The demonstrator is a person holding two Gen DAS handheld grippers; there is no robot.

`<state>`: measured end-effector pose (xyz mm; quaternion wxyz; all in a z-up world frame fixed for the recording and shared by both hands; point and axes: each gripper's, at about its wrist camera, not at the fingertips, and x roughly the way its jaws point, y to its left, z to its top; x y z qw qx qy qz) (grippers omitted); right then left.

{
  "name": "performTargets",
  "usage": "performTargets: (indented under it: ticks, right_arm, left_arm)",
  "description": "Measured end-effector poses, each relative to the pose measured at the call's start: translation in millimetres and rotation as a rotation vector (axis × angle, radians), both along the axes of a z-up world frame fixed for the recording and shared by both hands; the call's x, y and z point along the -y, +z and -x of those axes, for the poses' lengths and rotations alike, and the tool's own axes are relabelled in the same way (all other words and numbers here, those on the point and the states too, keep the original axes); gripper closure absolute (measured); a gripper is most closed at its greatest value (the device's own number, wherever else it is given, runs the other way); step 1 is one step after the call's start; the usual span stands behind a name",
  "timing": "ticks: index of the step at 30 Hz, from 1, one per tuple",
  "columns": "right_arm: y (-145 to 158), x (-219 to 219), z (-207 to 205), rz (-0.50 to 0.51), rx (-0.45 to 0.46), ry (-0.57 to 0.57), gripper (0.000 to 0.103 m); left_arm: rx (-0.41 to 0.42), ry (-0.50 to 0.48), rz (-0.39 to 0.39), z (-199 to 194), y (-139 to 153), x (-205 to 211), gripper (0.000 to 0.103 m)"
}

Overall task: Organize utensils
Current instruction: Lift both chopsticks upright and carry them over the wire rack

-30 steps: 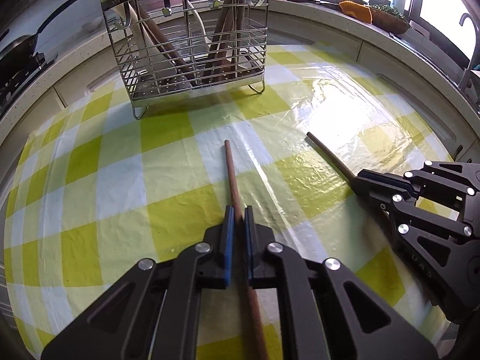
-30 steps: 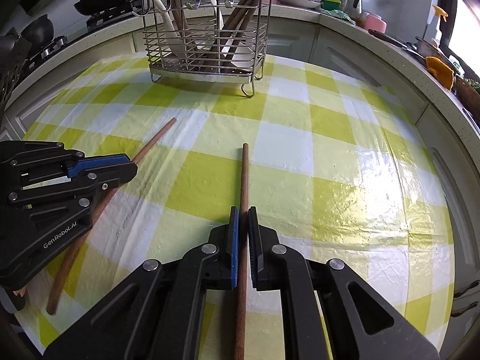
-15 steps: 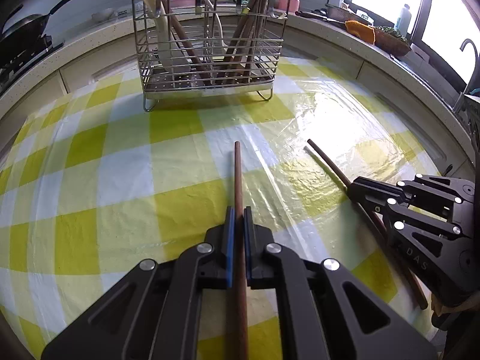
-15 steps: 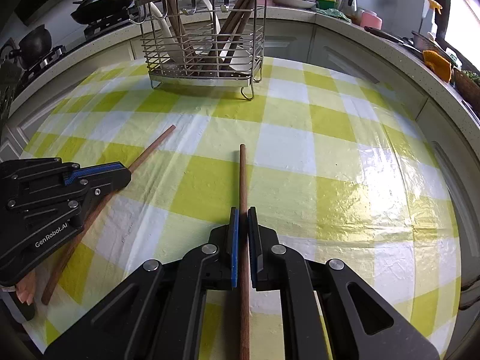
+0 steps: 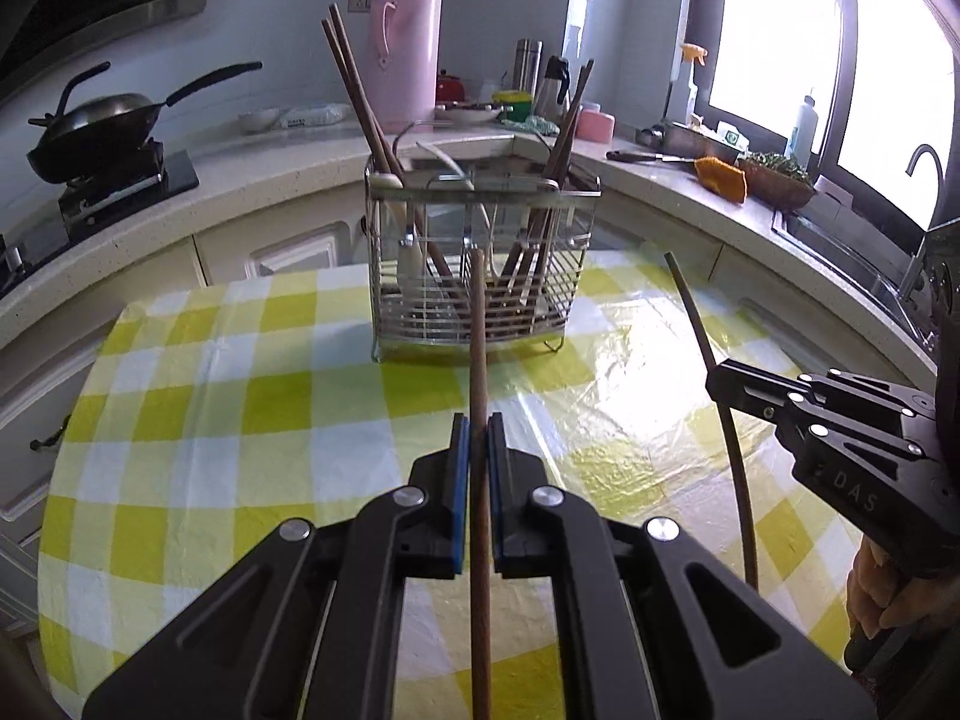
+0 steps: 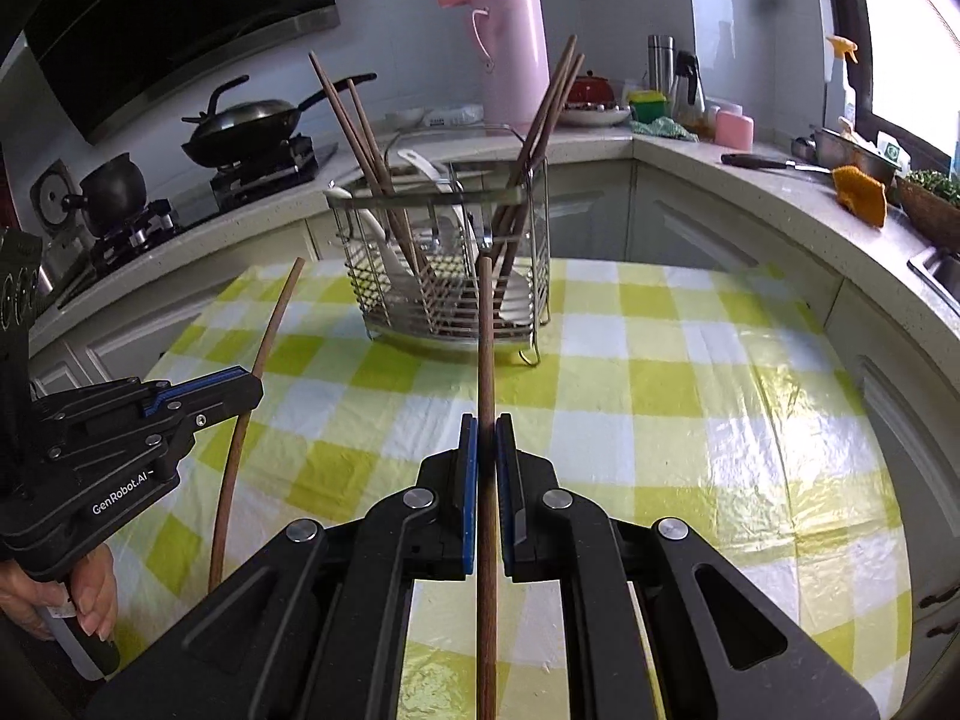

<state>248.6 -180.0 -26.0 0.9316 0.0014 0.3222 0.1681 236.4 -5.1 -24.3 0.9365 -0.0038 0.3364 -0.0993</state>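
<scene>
Each gripper holds one brown wooden chopstick lifted off the yellow-and-white checked tablecloth (image 5: 252,408). My left gripper (image 5: 478,426) is shut on a chopstick (image 5: 478,348) whose tip points at the wire utensil rack (image 5: 480,276). My right gripper (image 6: 487,426) is shut on a second chopstick (image 6: 487,348), also aimed at the rack (image 6: 447,276). The right gripper (image 5: 723,381) and its chopstick (image 5: 696,312) show at the right of the left wrist view; the left gripper (image 6: 252,390) with its chopstick (image 6: 270,330) shows at the left of the right wrist view. The rack holds several chopsticks and white spoons.
Behind the table a counter carries a pink thermos (image 5: 405,42), a wok on a stove (image 5: 96,126), a kettle (image 6: 111,183), bottles and a knife (image 5: 648,157). A sink and tap (image 5: 924,162) lie at the far right. A hand (image 6: 90,594) grips the left handle.
Both grippers have risen with their chopsticks, which lay on the tablecloth before and now hang in the air. The views tilted up, bringing the counter and wall into sight.
</scene>
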Motion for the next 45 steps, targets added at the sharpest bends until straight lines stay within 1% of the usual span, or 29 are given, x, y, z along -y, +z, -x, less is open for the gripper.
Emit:
performTargets:
  ticks: [8,11,16,25,31,37,45]
  right_arm:
    - [31,-4,17,-0.020,0.102,0.007,0.095]
    - [35,-5,22,-0.013,0.125,0.005,0.095]
    - [41,-3,29,-0.028,0.148,0.011,0.095]
    - [46,-5,38,-0.031,0.168,0.020,0.095]
    - [54,-9,47,-0.019,0.223,0.017,0.095]
    - [54,-6,49,-0.027,0.228,0.012,0.096]
    - [62,-3,52,-0.036,0.253,0.013,0.096]
  left_arm:
    - [0.117,0.025,-0.005,24,30,-1,0.097]
    - [0.154,0.038,-0.003,32,35,-2,0.097]
    - [0.206,0.058,0.000,43,42,-7,0.097]
    - [0.227,0.065,-0.002,52,46,-12,0.097]
    - [0.249,0.068,-0.003,55,52,-13,0.097]
    - [0.252,0.073,-0.001,55,53,-15,0.097]
    - [0.273,0.058,-0.019,54,60,-8,0.097]
